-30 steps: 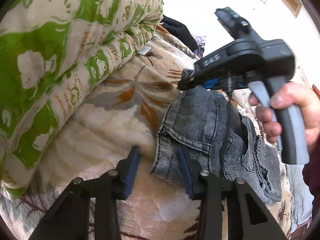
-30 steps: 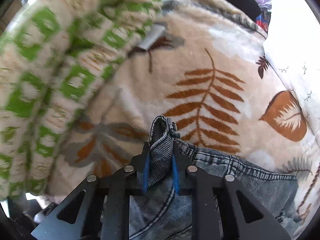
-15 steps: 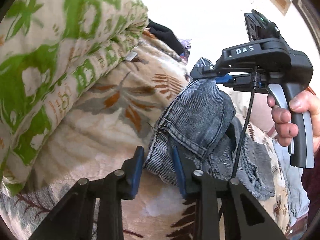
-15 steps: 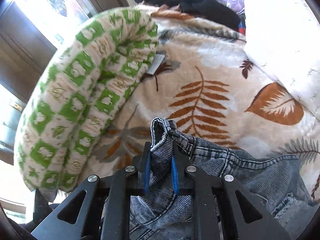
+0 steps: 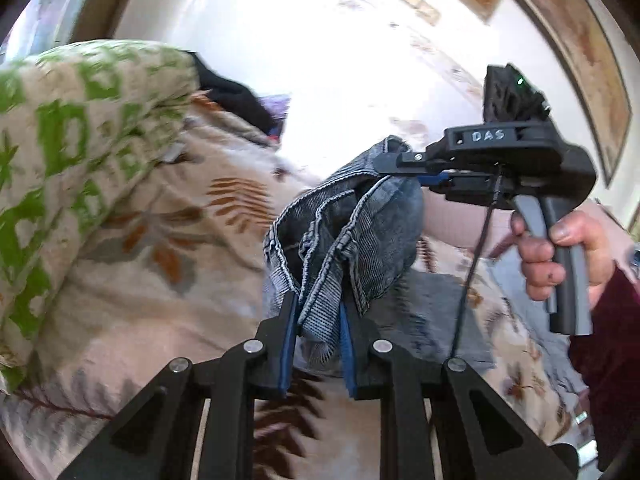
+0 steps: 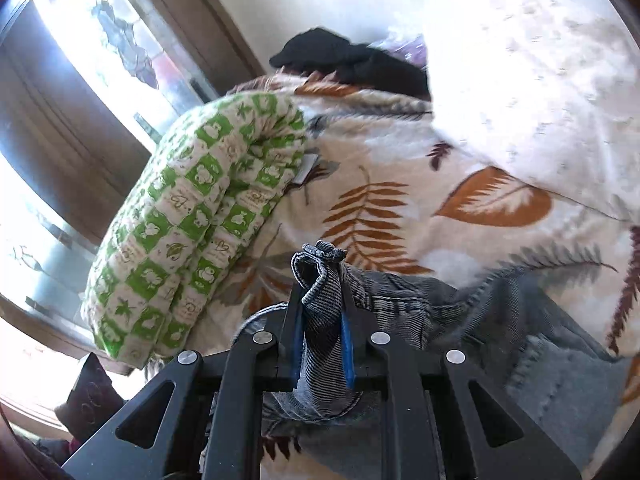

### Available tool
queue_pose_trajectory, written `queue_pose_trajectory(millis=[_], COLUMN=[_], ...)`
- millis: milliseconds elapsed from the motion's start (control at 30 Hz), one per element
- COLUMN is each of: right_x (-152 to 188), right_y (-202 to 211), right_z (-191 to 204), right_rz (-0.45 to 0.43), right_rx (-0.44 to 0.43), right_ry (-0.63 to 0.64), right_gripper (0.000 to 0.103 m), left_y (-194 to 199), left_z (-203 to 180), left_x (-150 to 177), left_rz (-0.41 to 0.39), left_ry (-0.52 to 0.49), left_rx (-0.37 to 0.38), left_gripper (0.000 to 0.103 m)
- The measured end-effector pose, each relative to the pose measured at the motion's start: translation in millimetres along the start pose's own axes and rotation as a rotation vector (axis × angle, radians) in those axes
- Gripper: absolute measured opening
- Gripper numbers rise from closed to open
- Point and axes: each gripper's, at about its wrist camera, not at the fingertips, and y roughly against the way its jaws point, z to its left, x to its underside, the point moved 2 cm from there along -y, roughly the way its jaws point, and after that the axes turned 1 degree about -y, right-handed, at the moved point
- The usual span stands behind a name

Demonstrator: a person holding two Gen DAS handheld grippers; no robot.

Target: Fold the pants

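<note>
Two pairs of tongs pinch the same grey denim pants (image 5: pixel 352 236), each at a bunched stretch of the waistband. The left tongs (image 5: pixel 318 344) are pressed together on a thick wad of seamed fabric, and the right tongs (image 6: pixel 322 332) clamp a rolled knot of band that pokes up past their tips. In the left wrist view the right hand (image 5: pixel 560 256) squeezes the trigger of its tool, held up above the bed, with the pants draped between the two grips. The rest of the garment trails down onto the leaf-print blanket (image 6: pixel 400 208), which covers the bed beside a rolled green-and-cream quilt (image 6: pixel 200 232).

The pants look only gathered, not yet spread, so the fold itself seems not yet begun. The main risk, as I judge it, is the grip itself: both holds are on crumpled bunches, not a flat edge, so layers could slide out unevenly when the fabric is pulled taut, and one corner would drop. Denim is heavy and stiff, and a quick shake could tear it free. Hanging legs may also stay twisted and lie down crooked, or drag against the quilt.
</note>
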Motion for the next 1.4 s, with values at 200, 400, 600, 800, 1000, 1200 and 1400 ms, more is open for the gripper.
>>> queue_pose_trajectory(millis=[200,400,600,800,1000,1200,1400], right_x=[20.1,38.8,64.2,101.2,135.1,139.0,144.1], right_y=[51.6,95.4,128.0,162.0,130.4,125.3,104.9], right_z=[-33.5,-87.4,-158.9,-243.7,-261.6,-246.7,-238.2], right_rz=[-0.074,-0.127,-0.174,-0.265,-0.147,-0.174,-0.167], right_rx=[0.012,0.046,0.08,0.03,-0.167,-0.252,-0.169], right_ry=[-0.055,-0.13,-0.23,-0.42,-0.568,-0.653,-0.708], right_gripper=[0.014,0.014,0.014,0.013,0.039,0.071,0.078], left_y=[-10.8,-35.9,-76.1,-106.9,-61.4,-1.6,-41.0], left_z=[-56.2,-126.4,-188.5,-232.8,-218.4,-178.6,-105.6], left_x=[2.5,3.1,20.7,59.9,61.1,24.1,-2.6], left_rz=[0.032,0.088,0.182,0.291,0.235,0.035,0.11], left_ry=[-0.097,-0.19,-0.28,-0.399,-0.455,-0.505,-0.393], left_rx=[0.068,0.167,0.225,0.246,0.241,0.106,-0.051], left_gripper=[0.021,0.021,0.018,0.012,0.012,0.021,0.025])
